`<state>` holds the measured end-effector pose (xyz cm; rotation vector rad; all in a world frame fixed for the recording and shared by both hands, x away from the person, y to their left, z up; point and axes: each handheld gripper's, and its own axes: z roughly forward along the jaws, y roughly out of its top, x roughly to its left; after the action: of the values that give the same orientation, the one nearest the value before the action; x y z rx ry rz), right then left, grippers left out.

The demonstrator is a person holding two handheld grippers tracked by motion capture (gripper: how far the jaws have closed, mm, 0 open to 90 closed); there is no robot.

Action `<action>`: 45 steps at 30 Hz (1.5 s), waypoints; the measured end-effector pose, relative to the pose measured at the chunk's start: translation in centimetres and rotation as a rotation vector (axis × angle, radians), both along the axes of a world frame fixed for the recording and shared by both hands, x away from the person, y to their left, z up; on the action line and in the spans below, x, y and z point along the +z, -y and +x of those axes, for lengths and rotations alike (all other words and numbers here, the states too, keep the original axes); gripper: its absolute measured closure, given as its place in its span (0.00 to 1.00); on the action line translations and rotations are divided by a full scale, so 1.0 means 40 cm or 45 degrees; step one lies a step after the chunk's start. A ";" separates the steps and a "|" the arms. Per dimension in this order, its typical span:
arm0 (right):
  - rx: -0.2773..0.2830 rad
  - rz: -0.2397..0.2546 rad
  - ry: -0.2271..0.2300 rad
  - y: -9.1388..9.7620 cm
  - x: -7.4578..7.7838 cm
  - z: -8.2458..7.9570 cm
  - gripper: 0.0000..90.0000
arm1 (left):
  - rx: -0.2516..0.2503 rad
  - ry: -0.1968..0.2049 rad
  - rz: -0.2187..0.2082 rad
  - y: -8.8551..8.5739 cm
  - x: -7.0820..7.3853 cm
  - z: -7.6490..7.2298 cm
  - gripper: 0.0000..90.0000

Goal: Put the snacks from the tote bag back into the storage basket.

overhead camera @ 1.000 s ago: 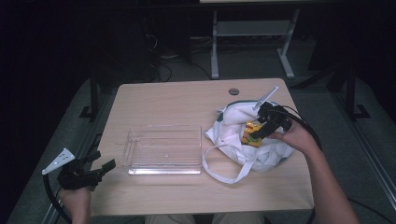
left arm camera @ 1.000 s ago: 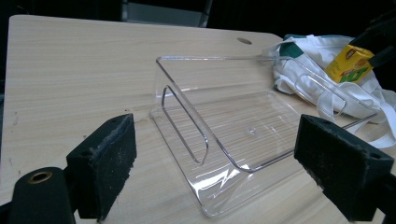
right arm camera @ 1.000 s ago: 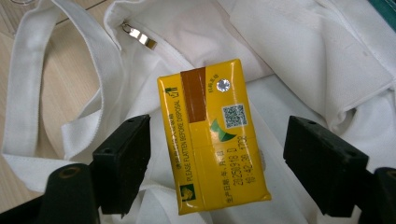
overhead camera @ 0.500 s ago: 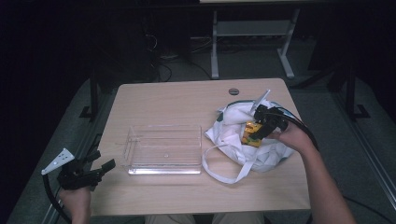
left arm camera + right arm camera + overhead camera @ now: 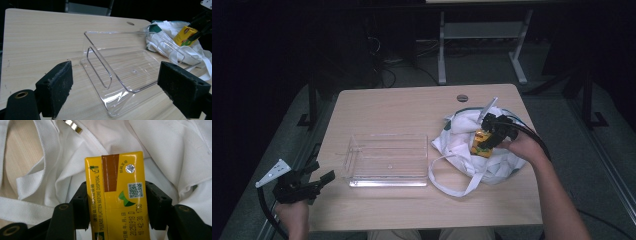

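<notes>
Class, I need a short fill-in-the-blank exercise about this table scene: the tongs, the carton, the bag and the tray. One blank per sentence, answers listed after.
1. The right tongs are shut on a ____ drink carton.
2. The carton is held above a crumpled white cloth ____.
3. The clear plastic tray on the wooden table holds ____.
4. The left tongs are ____, gripping nothing.

Missing words: yellow; bag; nothing; open

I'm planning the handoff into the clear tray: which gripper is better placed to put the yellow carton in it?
Right. The right gripper is already shut on the yellow carton above the white bag; the left gripper hangs open, off the table's edge, beside the clear tray.
</notes>
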<state>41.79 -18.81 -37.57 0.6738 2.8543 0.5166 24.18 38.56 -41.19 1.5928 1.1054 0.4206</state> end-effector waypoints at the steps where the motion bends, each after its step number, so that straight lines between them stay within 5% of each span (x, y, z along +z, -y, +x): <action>1: 0.002 -0.001 0.001 0.000 0.000 0.000 0.51 | 0.000 0.000 0.001 -0.001 0.000 0.000 0.14; 15: 0.025 -0.001 0.019 0.005 0.001 0.003 0.55 | 0.003 -0.001 0.000 -0.001 -0.001 0.001 0.14; 27: -0.025 0.024 0.002 0.014 0.012 0.013 0.57 | 0.008 0.000 -0.007 -0.002 -0.002 0.001 0.14; 45: -0.043 0.081 0.048 0.033 0.094 -0.008 0.58 | 0.007 0.001 -0.001 -0.002 -0.001 0.000 0.14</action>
<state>41.46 -20.15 -33.79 0.7140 2.7966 0.6111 24.18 38.64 -41.22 1.5894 1.1095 0.4239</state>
